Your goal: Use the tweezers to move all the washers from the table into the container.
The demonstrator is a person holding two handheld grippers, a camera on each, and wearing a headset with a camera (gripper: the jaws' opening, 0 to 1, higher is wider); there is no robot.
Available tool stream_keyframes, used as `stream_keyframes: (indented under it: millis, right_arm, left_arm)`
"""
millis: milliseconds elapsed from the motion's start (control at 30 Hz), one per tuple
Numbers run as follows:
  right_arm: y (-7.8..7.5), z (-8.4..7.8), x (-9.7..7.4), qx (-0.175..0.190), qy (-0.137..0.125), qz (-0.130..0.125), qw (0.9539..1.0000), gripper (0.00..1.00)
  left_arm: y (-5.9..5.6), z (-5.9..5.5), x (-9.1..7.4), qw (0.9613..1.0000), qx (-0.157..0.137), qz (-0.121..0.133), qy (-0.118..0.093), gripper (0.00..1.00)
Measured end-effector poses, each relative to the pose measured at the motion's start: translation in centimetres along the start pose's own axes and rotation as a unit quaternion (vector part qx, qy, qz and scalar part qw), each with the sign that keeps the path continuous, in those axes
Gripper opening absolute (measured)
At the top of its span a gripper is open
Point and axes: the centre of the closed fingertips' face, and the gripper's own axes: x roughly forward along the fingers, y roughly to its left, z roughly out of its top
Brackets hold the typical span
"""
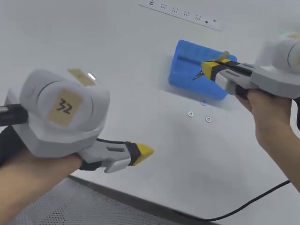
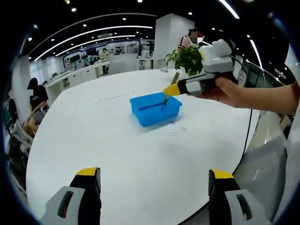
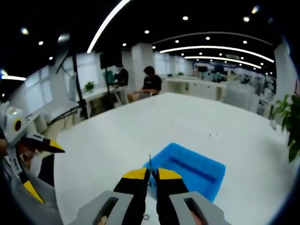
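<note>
A blue container (image 1: 190, 63) stands on the white table. My right gripper (image 1: 210, 69) hovers over its near edge, shut on a pair of tweezers (image 1: 198, 75) whose tips point down at the container. In the right gripper view the jaws (image 3: 151, 174) are pressed together on the tweezers (image 3: 150, 163) above the container (image 3: 192, 169). Two washers (image 1: 190, 114) (image 1: 207, 119) lie on the table just in front of the container, with a fainter third one (image 1: 203, 103) closer to it. My left gripper (image 1: 142, 152) is held low at the near left, open with nothing in it (image 2: 153, 180).
A white power strip (image 1: 183, 14) lies at the table's far edge. A black cable (image 1: 243, 204) trails over the near right. The table's front edge (image 1: 117, 190) runs below the left gripper. People sit at desks far behind.
</note>
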Motion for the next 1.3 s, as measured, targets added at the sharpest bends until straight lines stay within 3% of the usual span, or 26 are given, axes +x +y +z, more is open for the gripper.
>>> stream_keyframes:
  millis: [300,533,933,1300]
  right_arm:
    - [1.1,-3.5,-0.9,0.011,0.033,-0.003,0.9994,0.03]
    - [1.3,-5.1,-1.0,0.022,0.051,-0.004,0.9985,0.03]
    - [1.0,-6.7,-0.4,0.022,0.069,-0.008,0.9974,0.03]
    - [1.2,-6.9,-0.3,0.013,0.074,-0.008,0.9971,0.03]
  left_arm:
    - [-0.3,0.0,0.0,1.0000,0.004,-0.003,0.002,0.97]
    - [-0.2,0.1,0.0,1.0000,0.005,-0.002,0.001,0.97]
    - [-0.1,-0.1,0.0,1.0000,0.006,-0.001,0.004,0.97]
    - [-0.1,-0.3,0.2,1.0000,0.007,-0.002,0.006,0.97]
